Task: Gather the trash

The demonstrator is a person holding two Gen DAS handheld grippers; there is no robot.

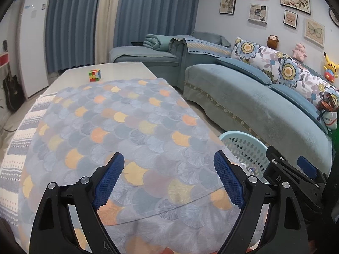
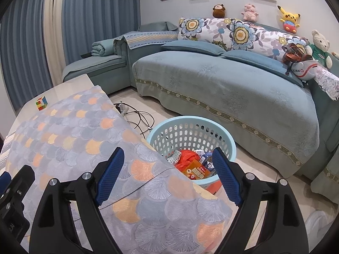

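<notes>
- Left gripper: jaws wide apart with nothing between the blue pads, poised over the table, above its scallop-patterned cloth.
- Right gripper: jaws likewise wide and empty, above the table's corner nearest the basket.
- Basket: pale blue, perforated, on the floor just beside the table, between it and the sofa.
- Trash: orange and printed wrappers lying inside the basket.
- Puzzle cube: on the bare far end of the table, beyond the cloth.
- Cables: on the floor beside the table, behind the basket.
</notes>
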